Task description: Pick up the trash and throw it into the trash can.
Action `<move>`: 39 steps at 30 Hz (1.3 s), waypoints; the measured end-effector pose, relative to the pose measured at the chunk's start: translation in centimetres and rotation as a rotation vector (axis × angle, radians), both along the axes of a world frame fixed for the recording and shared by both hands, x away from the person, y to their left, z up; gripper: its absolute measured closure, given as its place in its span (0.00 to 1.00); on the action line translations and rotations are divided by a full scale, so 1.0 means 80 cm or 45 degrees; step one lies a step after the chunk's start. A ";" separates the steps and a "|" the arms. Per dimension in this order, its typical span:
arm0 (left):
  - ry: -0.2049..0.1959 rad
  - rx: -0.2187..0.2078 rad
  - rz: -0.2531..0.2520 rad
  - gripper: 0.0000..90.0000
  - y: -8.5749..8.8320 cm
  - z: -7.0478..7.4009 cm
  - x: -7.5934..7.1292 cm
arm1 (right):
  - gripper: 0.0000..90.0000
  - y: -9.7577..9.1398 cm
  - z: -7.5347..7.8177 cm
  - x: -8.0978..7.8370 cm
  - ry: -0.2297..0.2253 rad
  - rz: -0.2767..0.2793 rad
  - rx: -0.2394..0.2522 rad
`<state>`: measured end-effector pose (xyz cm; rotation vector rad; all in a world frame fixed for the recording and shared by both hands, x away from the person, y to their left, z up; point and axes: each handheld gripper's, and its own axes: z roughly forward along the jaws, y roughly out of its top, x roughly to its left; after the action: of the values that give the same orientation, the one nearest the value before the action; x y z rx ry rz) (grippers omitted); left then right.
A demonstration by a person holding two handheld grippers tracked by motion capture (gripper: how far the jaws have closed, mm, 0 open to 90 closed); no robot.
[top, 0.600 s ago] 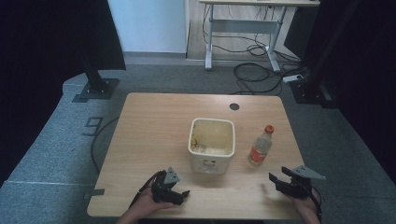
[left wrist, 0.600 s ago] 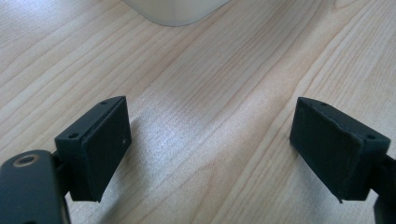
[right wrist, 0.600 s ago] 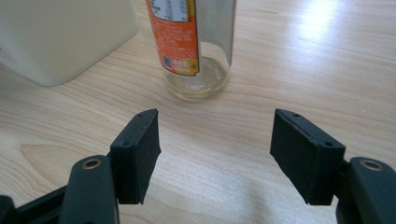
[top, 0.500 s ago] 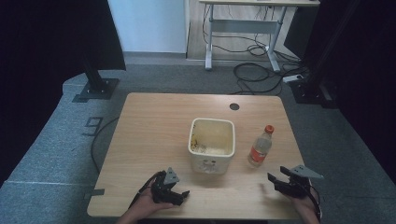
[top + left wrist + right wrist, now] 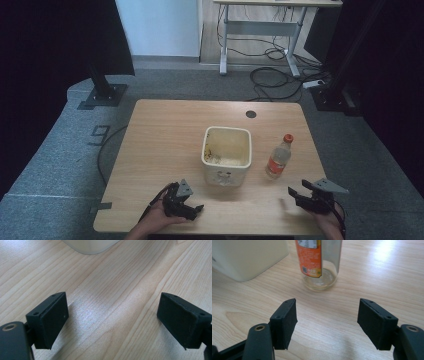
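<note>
A cream square tub (image 5: 226,152) with crumbs inside stands mid-table; its corner shows as the tub (image 5: 90,245) and its side as the tub (image 5: 247,257). To its right stands an upright clear bottle (image 5: 278,157) with an orange cap and label, seen close up as the bottle (image 5: 320,263). My left gripper (image 5: 196,211) rests near the front edge, left of the tub, jaws open over bare wood (image 5: 111,317). My right gripper (image 5: 293,196) sits at the front right, open and empty, a short way in front of the bottle (image 5: 327,322).
The wooden table (image 5: 165,140) has a dark round hole (image 5: 251,114) at its far right. Grey carpet surrounds it, with black stand bases (image 5: 102,95), cables (image 5: 272,77) and a white desk frame beyond the far edge.
My right gripper has edged slightly left toward the bottle. The left gripper, tub and bottle have kept still.
</note>
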<state>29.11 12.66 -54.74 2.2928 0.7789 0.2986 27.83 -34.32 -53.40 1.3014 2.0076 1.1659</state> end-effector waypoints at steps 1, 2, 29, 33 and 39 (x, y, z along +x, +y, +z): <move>0.000 0.000 0.000 0.11 0.000 0.000 0.000 | 0.35 0.000 0.000 0.000 0.000 0.000 0.000; 0.000 0.000 0.000 0.11 0.000 0.000 0.000 | 0.35 -0.002 0.001 0.002 -0.004 -0.006 0.009; -0.001 0.001 -0.005 0.11 -0.001 0.000 0.001 | 0.39 0.008 0.049 -0.002 -0.172 -0.032 0.067; -0.001 0.000 -0.004 0.11 -0.001 0.000 0.001 | 0.39 0.011 0.056 -0.003 -0.190 -0.023 0.092; -0.001 0.000 -0.004 0.11 -0.001 0.000 0.001 | 0.39 0.014 0.060 -0.003 -0.193 -0.018 0.099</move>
<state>29.20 12.55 -54.75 2.2939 0.7747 0.2983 27.58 -33.24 -48.58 1.2229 1.8585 1.3070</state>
